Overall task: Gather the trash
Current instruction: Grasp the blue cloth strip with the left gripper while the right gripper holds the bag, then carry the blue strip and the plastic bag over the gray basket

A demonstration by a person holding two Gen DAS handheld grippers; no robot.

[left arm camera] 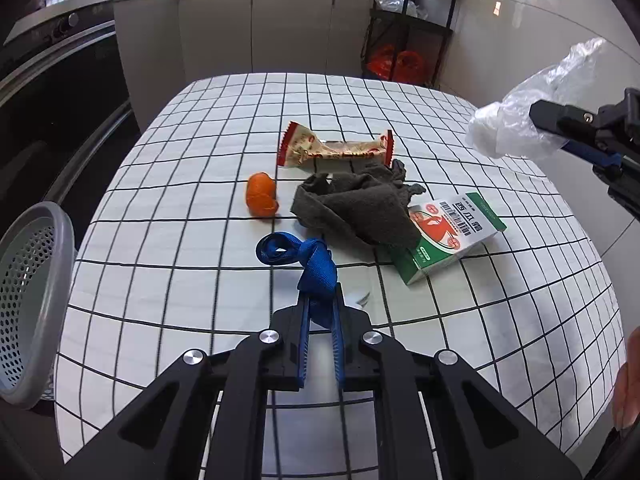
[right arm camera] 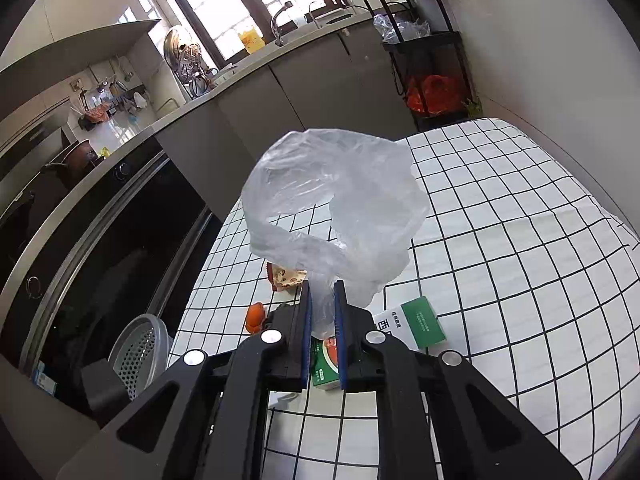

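Note:
My left gripper (left arm camera: 320, 300) is shut on a blue fabric strap (left arm camera: 308, 260) whose loop lies on the checked tablecloth (left arm camera: 180, 160). Beyond it lie an orange peel (left arm camera: 261, 194), a grey rag (left arm camera: 356, 208), a red and white snack wrapper (left arm camera: 336, 148) and a green and white box (left arm camera: 452, 236). My right gripper (right arm camera: 320, 288) is shut on a clear plastic bag (right arm camera: 332, 200) and holds it in the air above the table. It also shows in the left wrist view (left arm camera: 536, 116) at the right, with the bag (left arm camera: 520, 116).
A grey perforated basket (left arm camera: 28, 300) stands off the table's left edge, also in the right wrist view (right arm camera: 136, 348). A dark oven front (left arm camera: 52, 120) and grey cabinets lie beyond. A black shelf rack (left arm camera: 412, 24) with red bags stands at the back right.

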